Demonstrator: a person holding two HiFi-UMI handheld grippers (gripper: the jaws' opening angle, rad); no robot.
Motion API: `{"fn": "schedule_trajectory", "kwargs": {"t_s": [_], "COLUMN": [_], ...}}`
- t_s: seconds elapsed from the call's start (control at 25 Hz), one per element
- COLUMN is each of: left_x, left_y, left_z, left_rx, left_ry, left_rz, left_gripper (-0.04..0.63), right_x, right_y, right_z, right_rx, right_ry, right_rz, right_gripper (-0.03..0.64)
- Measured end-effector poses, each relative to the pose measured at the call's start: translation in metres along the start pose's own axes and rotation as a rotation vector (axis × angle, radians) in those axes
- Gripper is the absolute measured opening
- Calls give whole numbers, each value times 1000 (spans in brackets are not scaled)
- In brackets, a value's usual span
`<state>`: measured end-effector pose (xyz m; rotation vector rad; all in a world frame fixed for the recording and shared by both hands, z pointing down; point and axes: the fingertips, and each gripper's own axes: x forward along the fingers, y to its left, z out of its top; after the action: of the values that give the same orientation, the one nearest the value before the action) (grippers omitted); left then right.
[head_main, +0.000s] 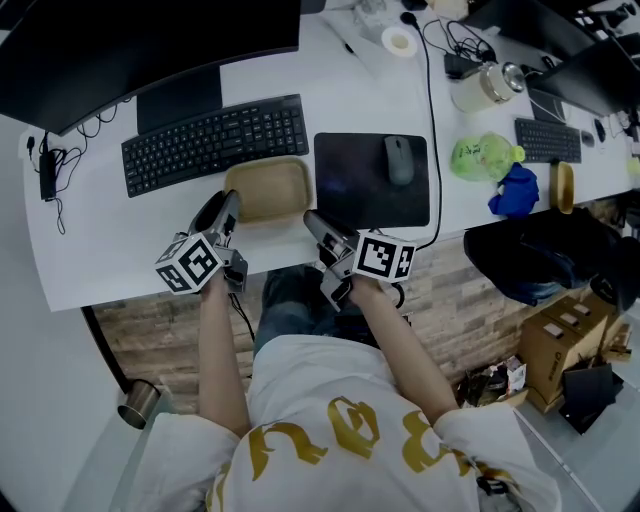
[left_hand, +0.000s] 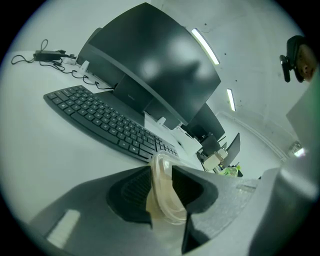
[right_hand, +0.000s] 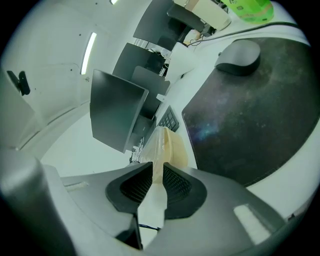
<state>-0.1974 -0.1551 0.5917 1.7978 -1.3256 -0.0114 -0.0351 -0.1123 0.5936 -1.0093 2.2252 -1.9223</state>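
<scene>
A tan, shallow food container (head_main: 268, 190) with a clear lid lies at the front edge of the white desk (head_main: 100, 240), between a keyboard and a mouse pad. My left gripper (head_main: 230, 202) is shut on its left rim; in the left gripper view the clear rim (left_hand: 167, 200) is pinched between the dark pads of that gripper (left_hand: 161, 192). At the container's right corner my right gripper (head_main: 312, 219) is also shut on it. The right gripper view shows the tan edge (right_hand: 172, 145) running out from between the closed jaws of the right gripper (right_hand: 156, 180).
Behind the container are a black keyboard (head_main: 215, 143) and a dark monitor (head_main: 150, 40). A black mouse pad (head_main: 350, 185) with a grey mouse (head_main: 399, 160) lies to the right. Farther right: a green bag (head_main: 483, 156), blue cloth (head_main: 515, 190), second keyboard (head_main: 547, 140). Cardboard boxes (head_main: 560, 345) stand on the floor.
</scene>
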Motion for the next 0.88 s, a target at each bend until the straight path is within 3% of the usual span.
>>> {"fn": "schedule_trajectory", "kwargs": {"t_s": [0.88], "left_x": [-15], "left_y": [-11], "left_z": [19], "left_rx": [40], "left_ry": [-52], "left_rz": [-2], "left_gripper": [124], "right_x": [-1], "right_y": [25], "right_z": [4], "right_rx": [-48], "right_ry": [-16], "right_rz": [27], "right_gripper": [75]}}
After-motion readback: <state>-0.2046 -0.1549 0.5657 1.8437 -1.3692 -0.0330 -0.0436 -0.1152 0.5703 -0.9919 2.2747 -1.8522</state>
